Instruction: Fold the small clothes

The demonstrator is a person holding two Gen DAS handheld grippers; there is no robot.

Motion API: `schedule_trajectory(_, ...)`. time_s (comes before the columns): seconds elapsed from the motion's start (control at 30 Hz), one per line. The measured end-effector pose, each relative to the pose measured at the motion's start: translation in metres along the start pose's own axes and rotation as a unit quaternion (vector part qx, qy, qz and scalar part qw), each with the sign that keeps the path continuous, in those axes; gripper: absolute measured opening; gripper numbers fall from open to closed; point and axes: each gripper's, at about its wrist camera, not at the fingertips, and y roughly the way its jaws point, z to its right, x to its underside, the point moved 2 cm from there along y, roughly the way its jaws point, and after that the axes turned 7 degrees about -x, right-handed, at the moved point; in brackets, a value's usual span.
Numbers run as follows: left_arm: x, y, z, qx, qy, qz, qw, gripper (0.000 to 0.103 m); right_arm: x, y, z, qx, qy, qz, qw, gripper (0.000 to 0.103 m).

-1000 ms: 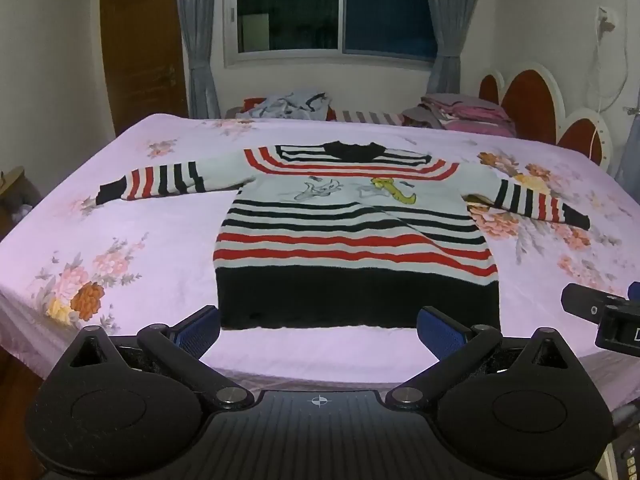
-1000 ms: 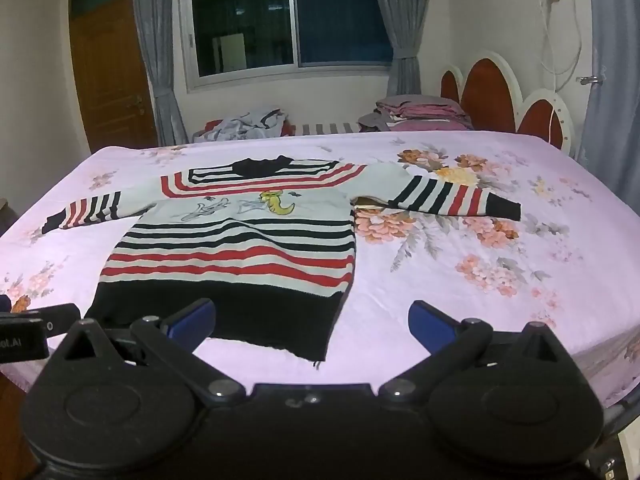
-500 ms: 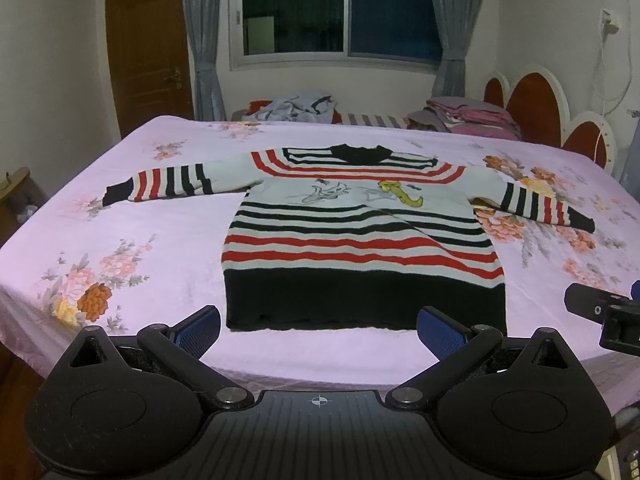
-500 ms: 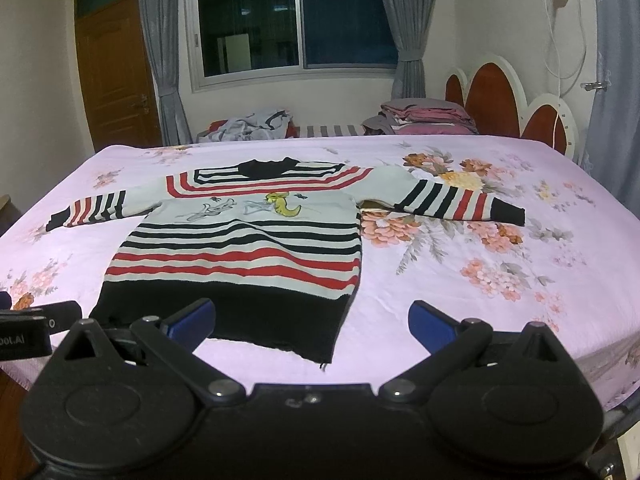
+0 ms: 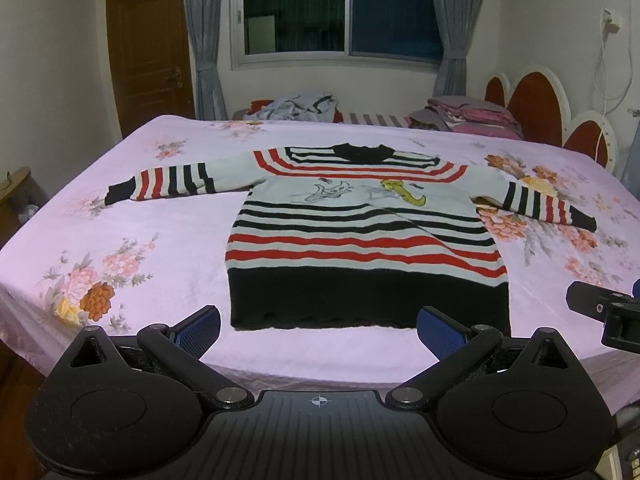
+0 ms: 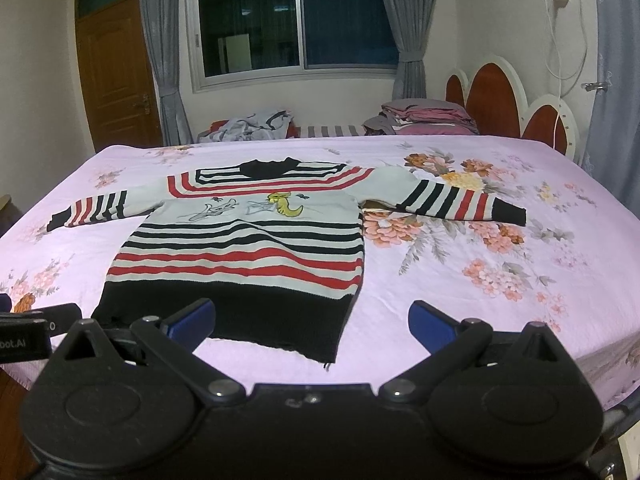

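From your left wrist camera, the left tool (image 5: 318, 328) sits released, its blue pads wide apart at the near edge of the bed (image 5: 160, 248). The sweater (image 5: 360, 236) lies flat on the floral sheet just beyond, sleeves spread left and right, black hem nearest you. Part of the right tool (image 5: 604, 312) shows at the right edge.

From your right wrist camera, the right tool (image 6: 312, 320) is likewise released and empty-handed. The sweater (image 6: 248, 240) lies to the left of centre, its near right hem corner between the pads. A heap of clothes (image 6: 252, 124) sits far behind the bed.
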Motion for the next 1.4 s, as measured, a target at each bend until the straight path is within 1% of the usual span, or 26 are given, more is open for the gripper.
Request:
schedule_trajectory(0.73,-0.0026,0.0040,-0.0006,0.003,-0.003,-0.001,1.0000,0.103,0.0000,-0.0015,0.0005,0.003,0.002,0.002,1.000,0.103)
schedule_trajectory(1.4,0.0040,0.0000,-0.0016,0.001,-0.009,-0.002,1.0000,0.103,0.0008,-0.0021,-0.0012,0.003,0.001,0.002,1.000,0.103)
